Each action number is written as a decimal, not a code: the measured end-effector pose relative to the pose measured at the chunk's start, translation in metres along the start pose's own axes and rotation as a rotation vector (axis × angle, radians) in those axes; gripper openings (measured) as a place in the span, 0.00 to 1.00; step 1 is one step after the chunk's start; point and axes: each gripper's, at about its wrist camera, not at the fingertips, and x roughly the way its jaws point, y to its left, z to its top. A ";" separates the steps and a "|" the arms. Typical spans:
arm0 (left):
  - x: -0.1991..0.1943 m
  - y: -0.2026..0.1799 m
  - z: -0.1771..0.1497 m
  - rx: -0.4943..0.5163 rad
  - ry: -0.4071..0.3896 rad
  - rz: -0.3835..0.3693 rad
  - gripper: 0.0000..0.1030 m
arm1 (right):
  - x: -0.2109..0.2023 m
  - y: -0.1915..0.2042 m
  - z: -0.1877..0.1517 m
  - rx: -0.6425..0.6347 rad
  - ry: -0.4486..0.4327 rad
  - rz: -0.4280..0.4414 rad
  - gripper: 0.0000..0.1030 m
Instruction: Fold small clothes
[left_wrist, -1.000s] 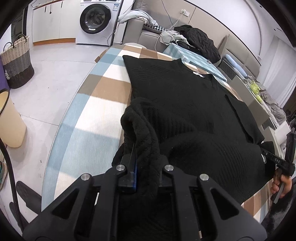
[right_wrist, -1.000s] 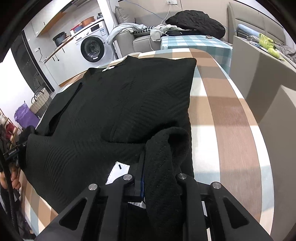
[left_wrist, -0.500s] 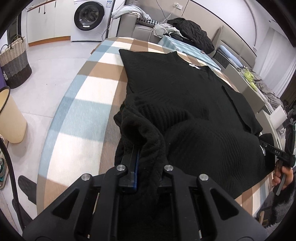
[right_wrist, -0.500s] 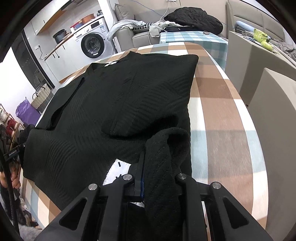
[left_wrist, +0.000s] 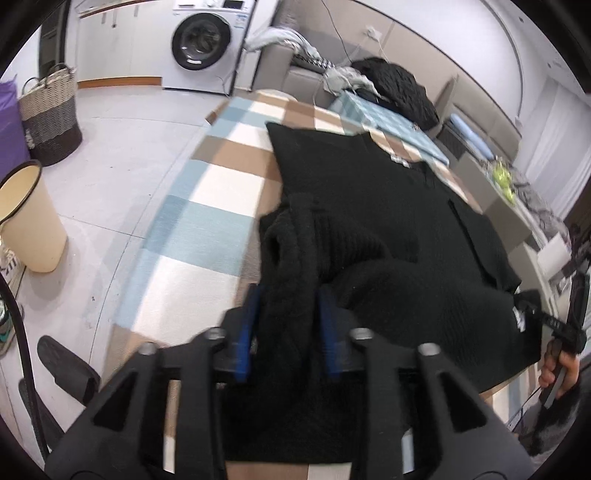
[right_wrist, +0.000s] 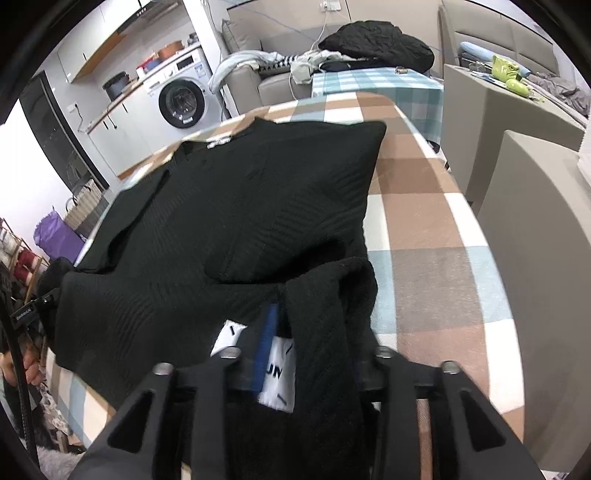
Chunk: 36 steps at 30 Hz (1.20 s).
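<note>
A black knit sweater (left_wrist: 388, 206) lies spread on the checked tablecloth (left_wrist: 207, 206), its lower hem folded up toward the collar. My left gripper (left_wrist: 288, 314) is opening; a bunched hem corner hangs loose between its blue pads. The same sweater (right_wrist: 240, 206) fills the right wrist view. My right gripper (right_wrist: 314, 332) is opening too, with the other hem corner and a white label (right_wrist: 277, 369) between its jaws and a gap beside the left pad. Each gripper shows at the edge of the other's view, held by a hand (left_wrist: 557, 369).
Beside the table's left edge stand a beige bin (left_wrist: 29, 221), a woven basket (left_wrist: 48, 114) and a washing machine (left_wrist: 203, 40). Behind are a sofa with a dark jacket (right_wrist: 376, 44) and loose clothes. Grey cabinets (right_wrist: 535, 206) flank the right edge.
Both grippers were shut on the sweater's hem corners; now their jaws have spread and the fabric sits loose between them. Both hands moved slightly along the table.
</note>
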 end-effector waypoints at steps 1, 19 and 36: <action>-0.006 0.003 -0.001 -0.008 -0.013 -0.001 0.40 | -0.005 -0.002 -0.003 0.006 -0.007 0.008 0.42; -0.033 0.007 -0.020 -0.037 -0.063 0.001 0.06 | -0.047 -0.027 -0.056 0.106 -0.038 0.046 0.45; -0.042 0.006 -0.019 -0.042 -0.067 0.000 0.06 | -0.056 -0.010 -0.064 0.046 -0.038 0.095 0.44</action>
